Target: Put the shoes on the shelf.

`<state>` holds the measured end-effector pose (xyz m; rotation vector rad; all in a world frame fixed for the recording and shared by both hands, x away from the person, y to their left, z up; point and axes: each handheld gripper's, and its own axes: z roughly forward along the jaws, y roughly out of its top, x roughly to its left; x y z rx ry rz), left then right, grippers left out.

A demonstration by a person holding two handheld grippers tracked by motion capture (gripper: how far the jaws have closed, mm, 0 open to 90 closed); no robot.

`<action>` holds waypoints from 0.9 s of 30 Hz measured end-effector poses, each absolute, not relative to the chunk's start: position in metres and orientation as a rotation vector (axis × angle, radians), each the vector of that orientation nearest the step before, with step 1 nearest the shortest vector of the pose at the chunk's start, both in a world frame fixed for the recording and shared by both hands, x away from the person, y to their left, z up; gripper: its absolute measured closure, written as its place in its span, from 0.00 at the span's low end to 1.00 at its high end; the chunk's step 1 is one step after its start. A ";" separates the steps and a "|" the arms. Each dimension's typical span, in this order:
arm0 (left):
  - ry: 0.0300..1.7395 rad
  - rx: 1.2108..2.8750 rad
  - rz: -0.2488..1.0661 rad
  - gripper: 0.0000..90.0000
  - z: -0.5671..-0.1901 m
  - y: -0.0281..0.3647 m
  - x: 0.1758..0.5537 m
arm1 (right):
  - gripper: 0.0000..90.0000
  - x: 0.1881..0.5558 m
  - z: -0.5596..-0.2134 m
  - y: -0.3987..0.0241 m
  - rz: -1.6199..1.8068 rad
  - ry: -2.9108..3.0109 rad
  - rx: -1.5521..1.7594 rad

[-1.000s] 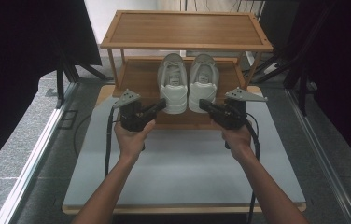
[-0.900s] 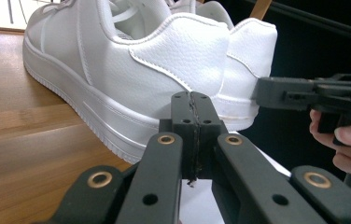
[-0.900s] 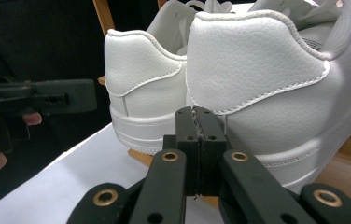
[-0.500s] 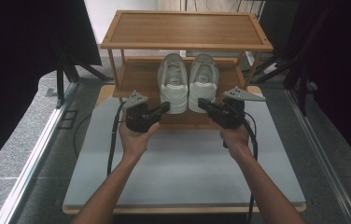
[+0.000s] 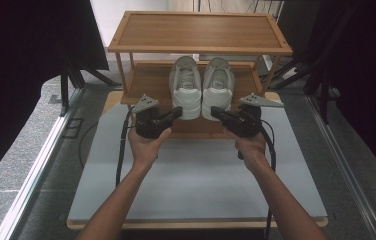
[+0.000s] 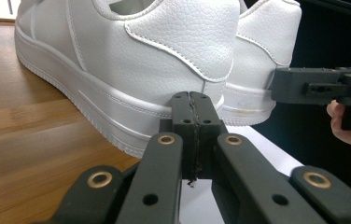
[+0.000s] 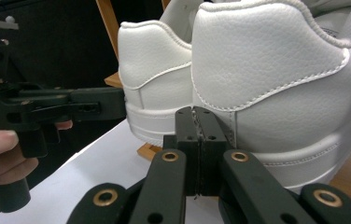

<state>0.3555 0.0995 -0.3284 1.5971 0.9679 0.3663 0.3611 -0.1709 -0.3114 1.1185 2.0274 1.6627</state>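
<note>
Two white sneakers stand side by side on the lower shelf [image 5: 151,82] of a two-tier wooden rack [image 5: 198,31], heels toward the person, and two tongs are held just in front of them, one in each hand.

The left tongs [image 5: 178,111] have their jaws pressed fully together with nothing between them. Their tip points at the heel of the left sneaker [image 5: 186,86]; in the left gripper view the closed tip [image 6: 192,100] sits right at that heel's sole edge, and whether it touches cannot be told.

The right sneaker [image 5: 218,87] stands touching or nearly touching its partner. The right tongs [image 5: 214,110] are likewise shut tight and empty. In the right gripper view their tip [image 7: 194,113] lies close against the back of the right sneaker's [image 7: 276,84] heel.

Both heels reach the front edge of the lower shelf. The shelf has bare wood on either side of the pair, more on the left. The grey worktop [image 5: 196,185] in front of the rack is open between and around the forearms.
</note>
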 end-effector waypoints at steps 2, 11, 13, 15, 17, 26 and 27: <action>0.971 1.589 0.347 1.00 -0.327 0.100 0.358 | 0.99 0.361 -0.312 -0.171 1.663 2.032 1.119; 0.982 1.587 0.353 1.00 -0.327 0.099 0.361 | 0.99 0.362 -0.311 -0.170 1.646 2.037 1.095; 0.983 1.586 0.348 1.00 -0.327 0.099 0.361 | 0.99 0.362 -0.310 -0.169 1.631 2.037 1.080; 0.981 1.586 0.347 1.00 -0.327 0.100 0.362 | 0.99 0.361 -0.309 -0.168 1.610 2.039 1.060; 0.981 1.585 0.346 1.00 -0.327 0.100 0.362 | 0.99 0.362 -0.308 -0.166 1.585 2.043 1.031; 0.981 1.575 0.328 1.00 -0.328 0.101 0.362 | 0.99 0.366 -0.309 -0.161 1.573 2.043 1.018; 0.981 1.574 0.326 1.00 -0.328 0.101 0.363 | 0.99 0.366 -0.309 -0.160 1.570 2.042 1.017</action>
